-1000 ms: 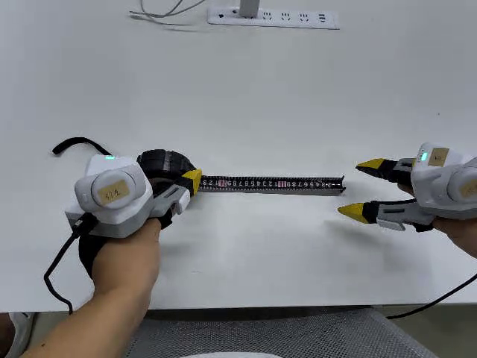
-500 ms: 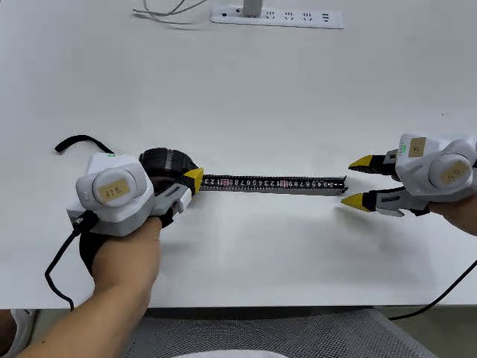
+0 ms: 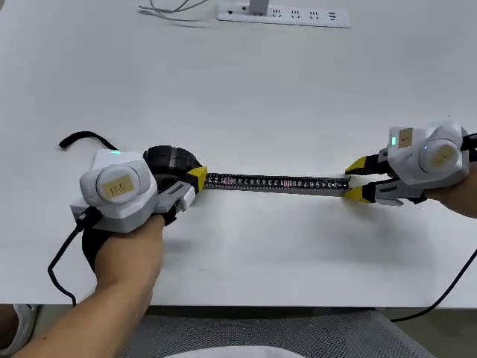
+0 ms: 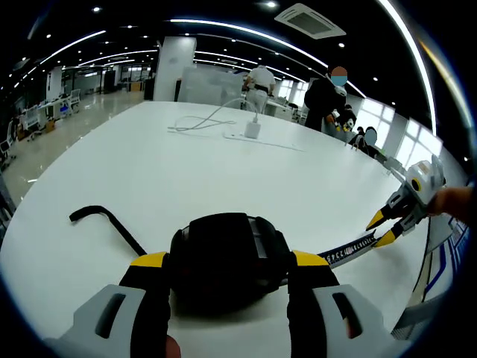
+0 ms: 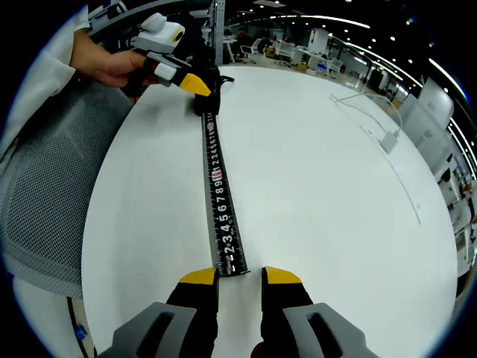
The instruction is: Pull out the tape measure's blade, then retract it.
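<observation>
- Closing in from the right, the right claw (image 3: 353, 180) has reached the free end of the dark, number-printed steel blade (image 3: 276, 183). A second ago it stood well clear of that end, with its yellow-tipped jaws spread wider.
- Its jaws are now partly open and sit on either side of the blade's end. In the right gripper view a gap still shows between the tips, so it has hold of nothing yet.
- The left claw (image 4: 229, 262) is clamped on the black round tape measure case (image 3: 170, 162), one jaw on each flank, pinning it to the white surface (image 3: 246, 97). It has not shifted, and the length of blade drawn out looks unchanged.
- The blade lies flat on the surface. Its long axis runs straight from the case's mouth to the right claw, and in the right gripper view it leads directly away along the claw's own pointing line.
- In that view the end sits against the left-hand jaw rather than midway in the gap.
- The right claw is the one at the free end and the left is at the case. A close here should pinch the end, and any pull or guided return must follow that same line.
</observation>
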`<state>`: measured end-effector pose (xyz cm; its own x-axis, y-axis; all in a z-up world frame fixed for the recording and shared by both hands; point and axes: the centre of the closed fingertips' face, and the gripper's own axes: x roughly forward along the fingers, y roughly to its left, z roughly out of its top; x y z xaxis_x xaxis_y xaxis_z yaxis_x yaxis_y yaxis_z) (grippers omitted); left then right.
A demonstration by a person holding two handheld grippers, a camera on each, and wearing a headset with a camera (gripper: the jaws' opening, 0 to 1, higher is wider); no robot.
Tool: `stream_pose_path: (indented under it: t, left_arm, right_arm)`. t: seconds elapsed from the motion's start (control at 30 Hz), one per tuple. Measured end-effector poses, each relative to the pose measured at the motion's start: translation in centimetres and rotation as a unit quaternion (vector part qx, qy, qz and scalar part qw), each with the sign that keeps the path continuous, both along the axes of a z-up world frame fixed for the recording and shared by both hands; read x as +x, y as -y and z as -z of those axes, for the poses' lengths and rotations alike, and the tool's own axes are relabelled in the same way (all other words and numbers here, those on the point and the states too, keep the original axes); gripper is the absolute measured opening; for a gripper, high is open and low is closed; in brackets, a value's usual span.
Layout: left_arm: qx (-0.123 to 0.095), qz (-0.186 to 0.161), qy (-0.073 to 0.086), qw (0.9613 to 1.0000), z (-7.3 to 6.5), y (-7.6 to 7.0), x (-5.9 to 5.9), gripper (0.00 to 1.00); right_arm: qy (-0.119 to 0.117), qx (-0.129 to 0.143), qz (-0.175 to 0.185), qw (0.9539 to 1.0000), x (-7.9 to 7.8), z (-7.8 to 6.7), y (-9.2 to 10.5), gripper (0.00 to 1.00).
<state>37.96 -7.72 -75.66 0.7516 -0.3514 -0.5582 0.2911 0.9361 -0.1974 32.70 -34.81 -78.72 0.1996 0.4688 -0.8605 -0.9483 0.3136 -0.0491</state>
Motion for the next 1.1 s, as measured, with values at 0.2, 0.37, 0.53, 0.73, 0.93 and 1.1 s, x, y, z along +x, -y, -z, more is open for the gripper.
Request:
stream_pose_path:
  t: [0.2,0.37,0.53,0.73,0.93,1.1]
  left_arm:
    - [-0.001,0.0,-0.001,1.0,0.0,-0.01,-0.01,0.6]
    - [-0.001,0.001,-0.001,1.0,0.03,-0.02,0.01,0.6]
    - [-0.001,0.001,-0.002,1.0,0.06,-0.04,0.03,0.6]
    - [0.0,-0.001,-0.005,1.0,0.09,-0.04,0.04,0.6]
    - [0.001,0.001,-0.009,1.0,0.12,-0.06,0.05,0.6]
    - [0.003,0.003,-0.015,0.9999,0.16,-0.08,0.04,0.59]
  right_arm:
    - [-0.014,0.0,-0.014,0.9998,-0.23,0.18,-0.33,0.17]
    - [-0.018,0.0,-0.025,0.9995,-0.51,0.24,-0.46,0.14]
    - [-0.02,0.0,-0.031,0.9993,-0.62,0.29,-0.47,0.12]
    - [-0.018,-0.013,-0.042,0.9989,-0.66,0.29,-0.45,0.11]
    - [-0.021,-0.013,-0.033,0.9991,-0.69,0.24,-0.42,0.11]
    - [-0.02,-0.013,-0.031,0.9992,-0.7,0.25,-0.38,0.11]
